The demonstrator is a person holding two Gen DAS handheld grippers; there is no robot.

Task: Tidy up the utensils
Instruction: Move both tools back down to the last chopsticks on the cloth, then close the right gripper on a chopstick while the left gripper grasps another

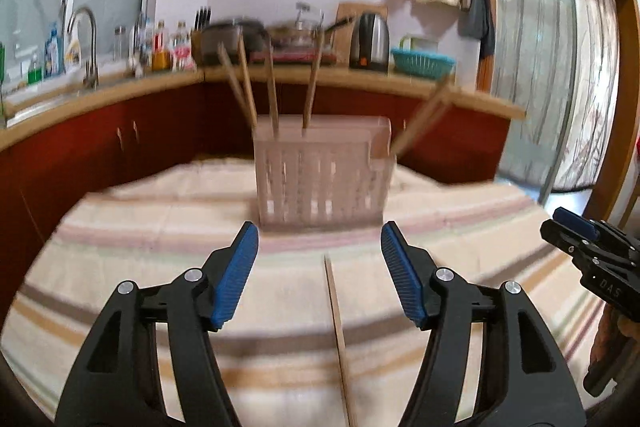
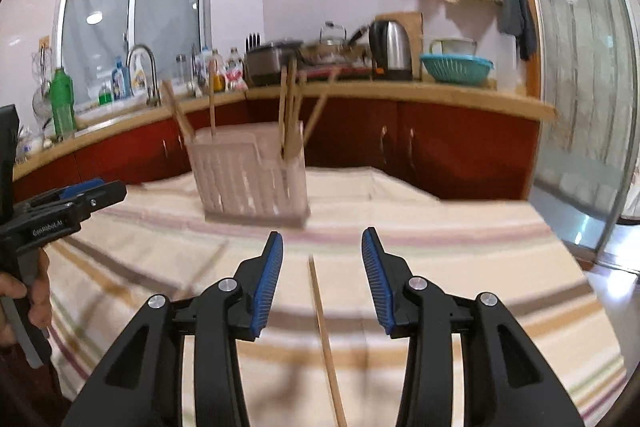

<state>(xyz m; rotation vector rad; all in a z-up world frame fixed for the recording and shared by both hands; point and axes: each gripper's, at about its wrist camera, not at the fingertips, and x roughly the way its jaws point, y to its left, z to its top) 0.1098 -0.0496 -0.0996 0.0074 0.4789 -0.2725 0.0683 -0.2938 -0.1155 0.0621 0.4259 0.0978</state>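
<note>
Blue-padded left tool [image 1: 320, 243] and right tool [image 2: 322, 251] gape, angled down over chopsticks [image 1: 338, 327].

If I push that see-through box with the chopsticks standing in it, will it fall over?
Probably it tips or slides easily. The utensil holder looks like thin slotted plastic, so likely light. The chopsticks stand tall and lean out above its rim, which may make it top-heavy. It sits on a striped cloth, which could bunch under it.

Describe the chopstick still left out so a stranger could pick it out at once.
Start at the striped cloth on the table, before the slatted pink holder. One wooden chopstick lies flat there; the others stand in the holder.
</note>
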